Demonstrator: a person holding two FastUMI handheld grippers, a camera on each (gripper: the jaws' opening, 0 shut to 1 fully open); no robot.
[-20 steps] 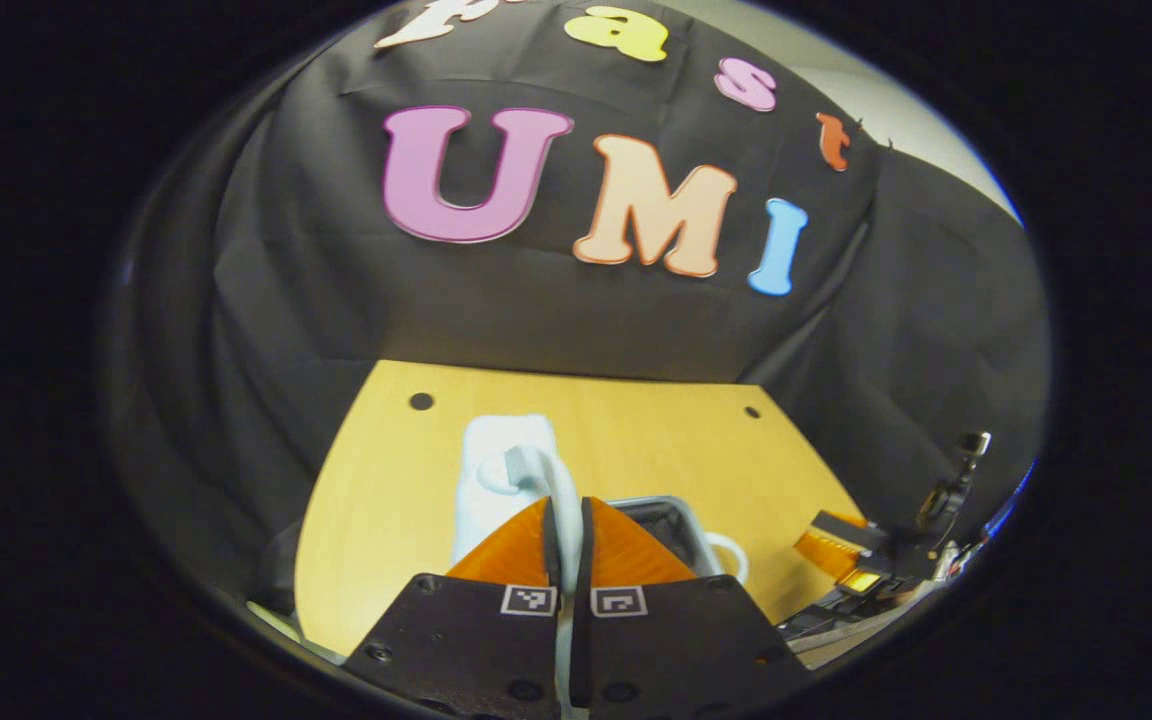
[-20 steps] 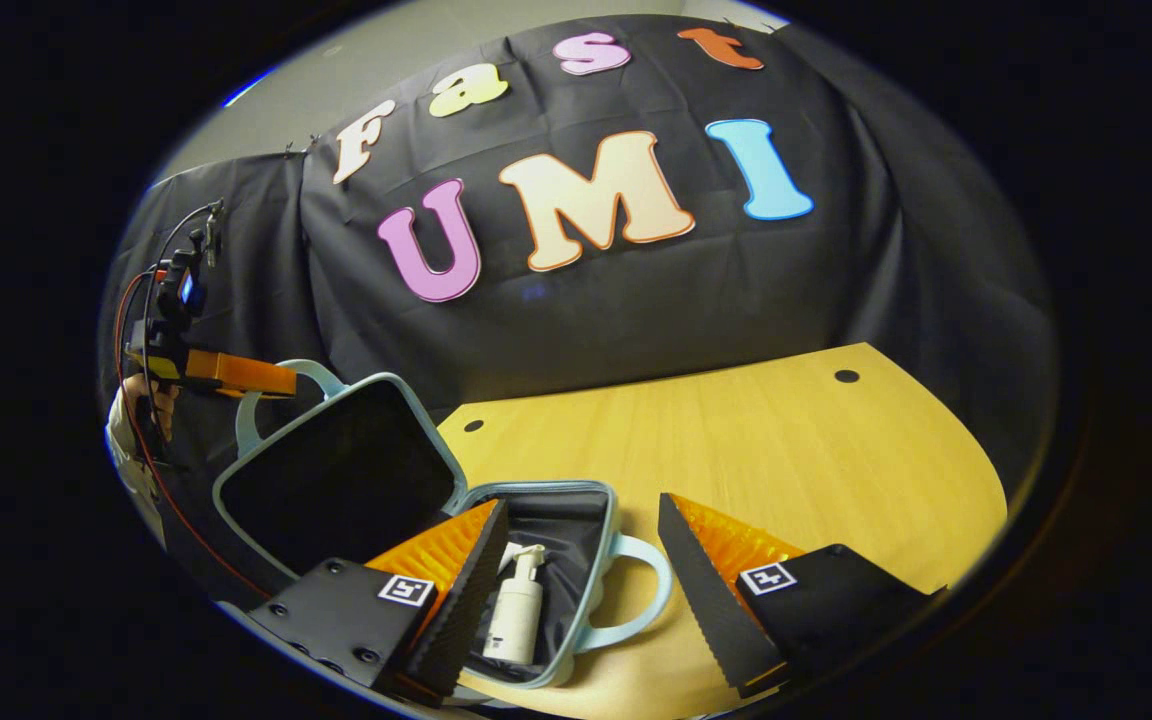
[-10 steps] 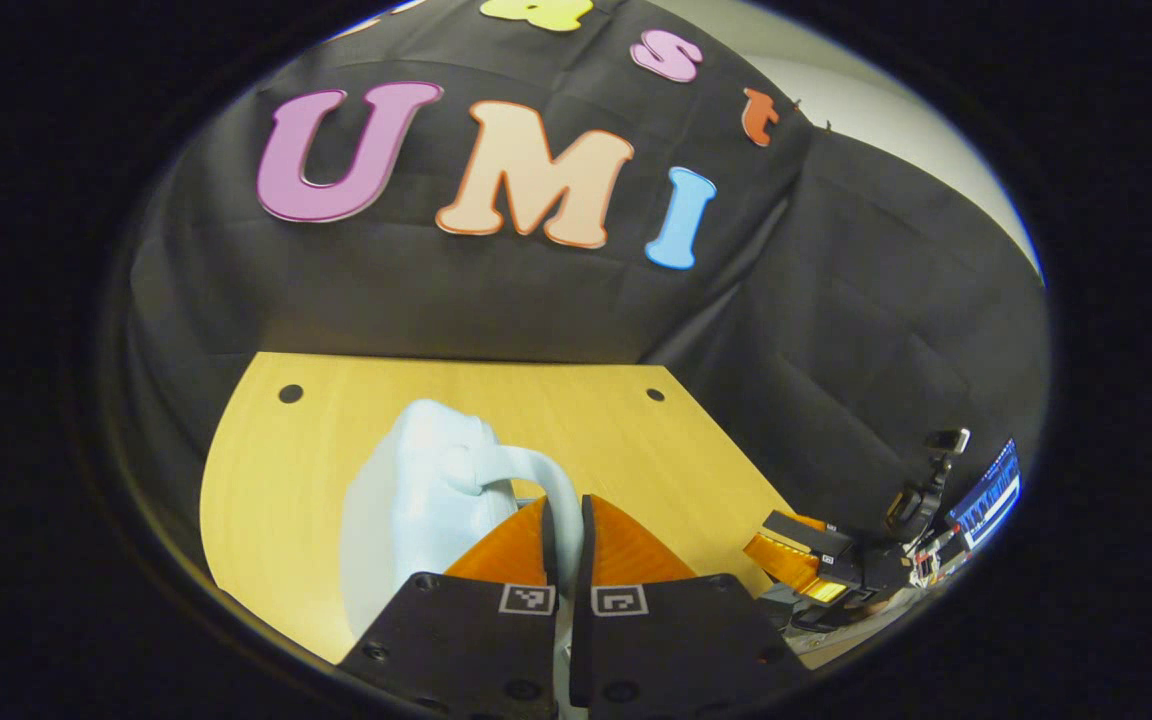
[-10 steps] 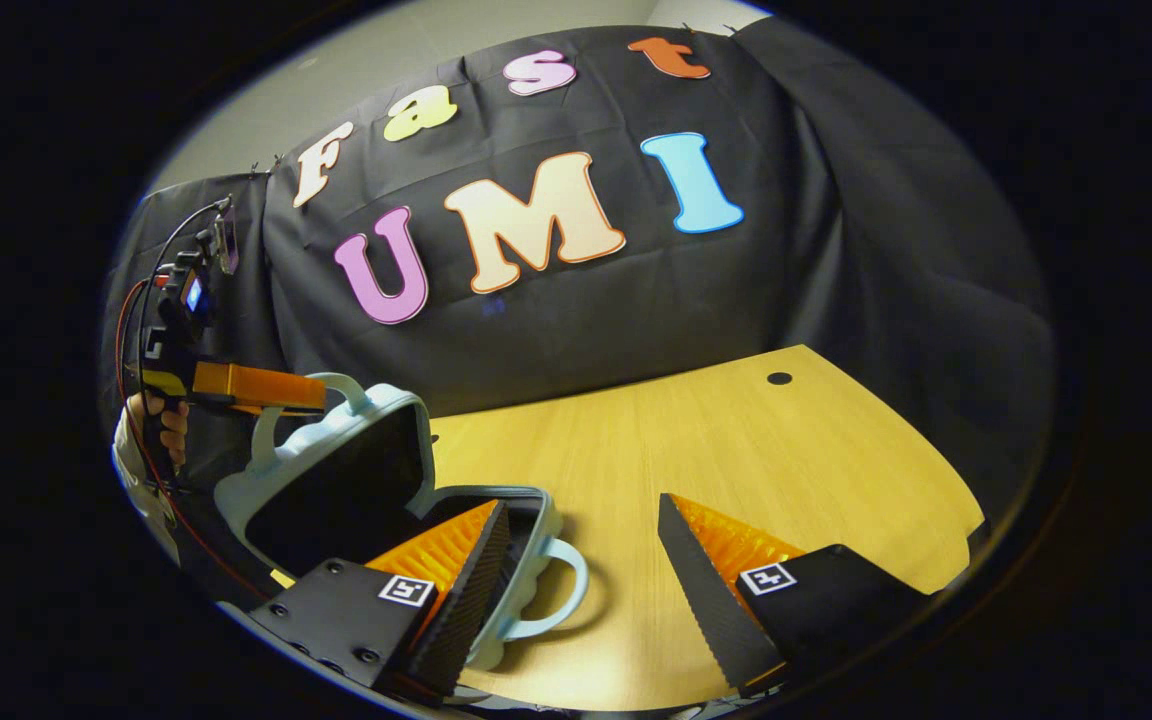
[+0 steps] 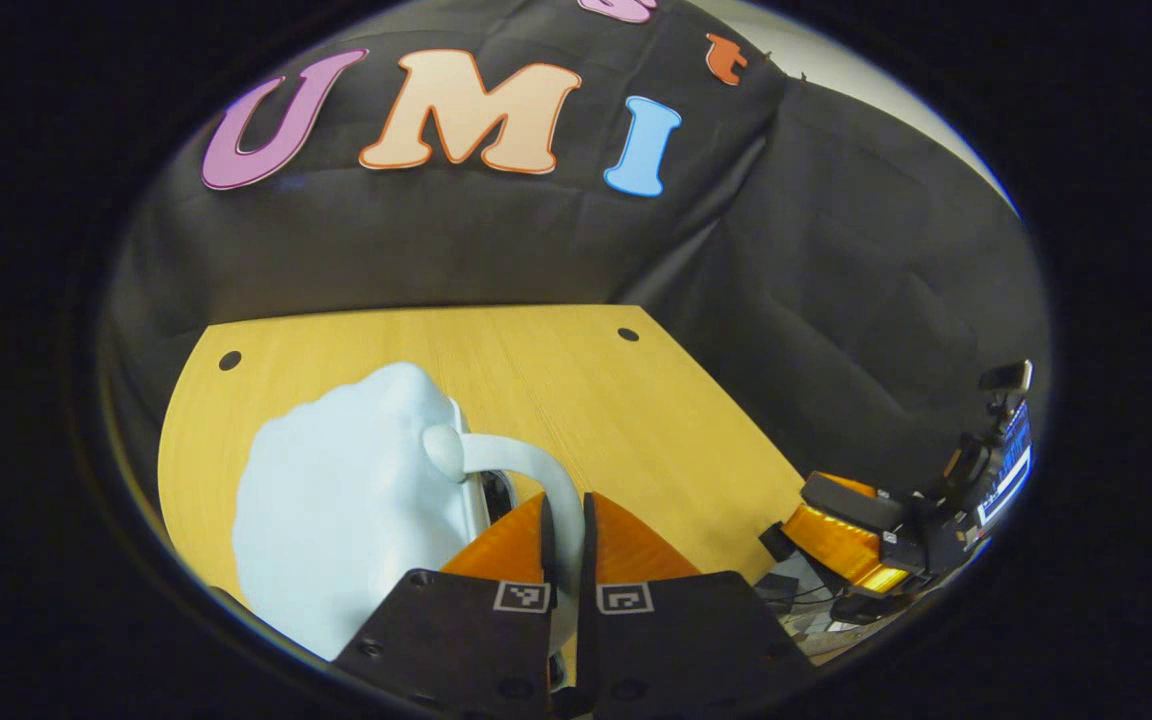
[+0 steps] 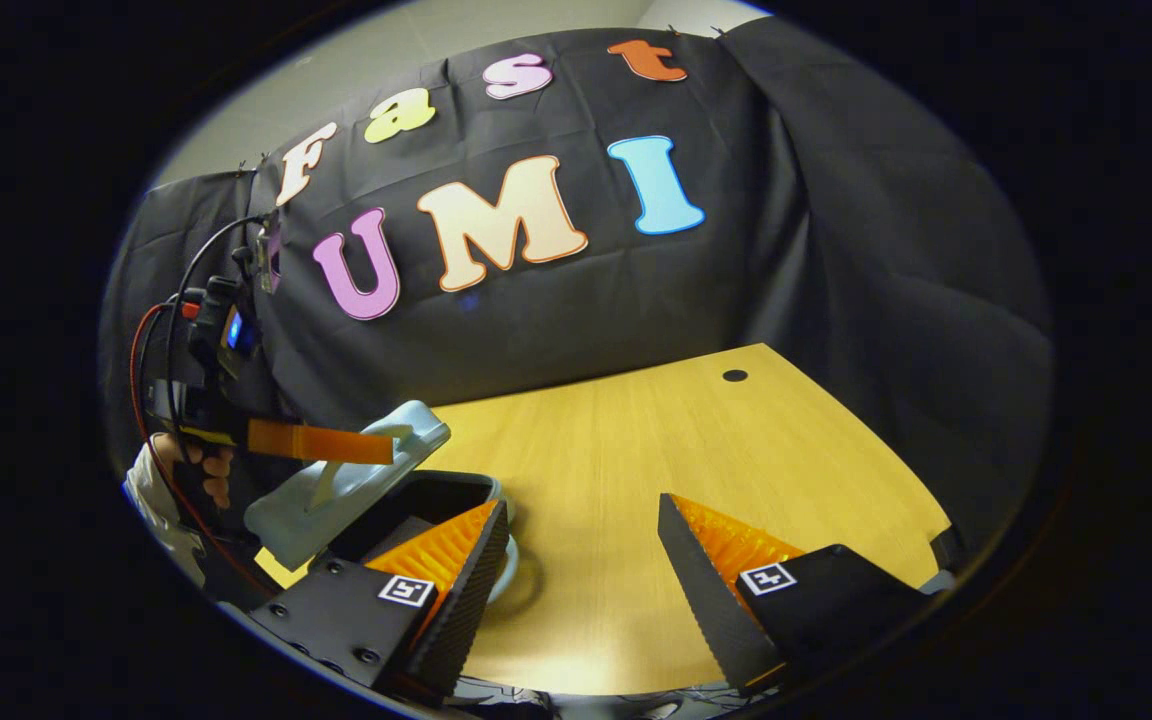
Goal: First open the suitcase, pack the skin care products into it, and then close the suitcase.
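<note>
The pale blue suitcase lid [image 5: 346, 520] fills the lower left of the left gripper view, and my left gripper [image 5: 564, 525] is shut on the lid's curved handle [image 5: 526, 465]. In the right gripper view the lid [image 6: 356, 470] hangs tilted, partly lowered over the dark-lined base [image 6: 426, 500] at the lower left. The left gripper [image 6: 376, 447] holds that lid by its handle, with a hand [image 6: 201, 465] behind it. My right gripper [image 6: 584, 570] stands open over the bare wooden table [image 6: 656, 450], to the right of the suitcase, with nothing between its fingers. The skin care bottle is hidden.
The table has small round holes near its far corners [image 6: 734, 376] [image 5: 229, 360]. Black cloth walls stand behind and to the sides. The right gripper [image 5: 841, 530] shows at the lower right of the left gripper view, with a lit screen [image 5: 1006, 470] beyond it.
My left gripper has swung the lid down from nearly upright to a low tilt over the base. The bottle inside has dropped out of sight. The right gripper stays open.
</note>
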